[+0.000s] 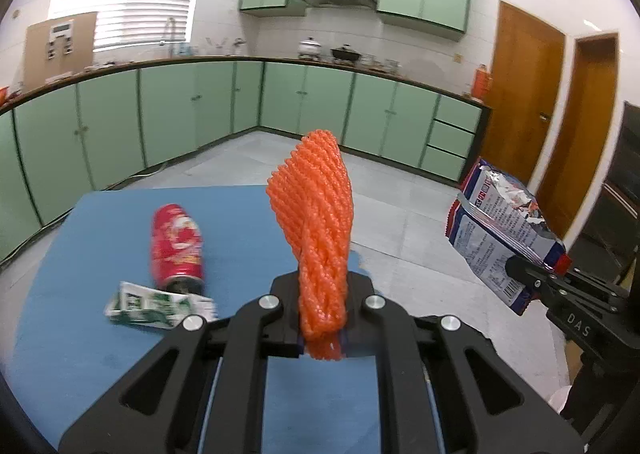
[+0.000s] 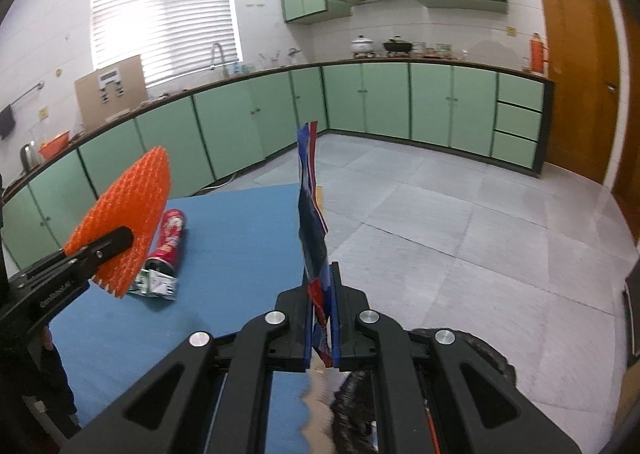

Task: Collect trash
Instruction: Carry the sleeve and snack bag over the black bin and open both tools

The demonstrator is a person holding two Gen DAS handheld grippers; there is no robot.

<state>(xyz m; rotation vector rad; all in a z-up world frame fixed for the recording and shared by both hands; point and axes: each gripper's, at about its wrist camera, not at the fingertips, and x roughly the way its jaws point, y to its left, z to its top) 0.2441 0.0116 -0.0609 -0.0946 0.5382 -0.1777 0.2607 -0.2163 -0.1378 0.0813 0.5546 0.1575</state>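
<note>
Clamped on the orange foam net [image 1: 316,230], the left gripper [image 1: 322,318] held it upright at lower centre of the left wrist view, the net's lower end pinched between the black fingers [image 1: 286,306]; in the right wrist view the same net showed at middle left, raised above the blue table [image 2: 240,221]. Likewise closed tight, the right gripper [image 2: 322,318] pinched a blue snack wrapper [image 2: 314,221] edge-on at the centre of its own view; in the left wrist view that wrapper hung at middle right, off the table's edge and over the grey floor [image 1: 400,193]. On the table, in the left half of both views, a red can [image 1: 176,246] lay on its side, its open end touching a crushed green-and-white carton [image 1: 156,304]; green cabinets [image 1: 168,109] ran along the back.
</note>
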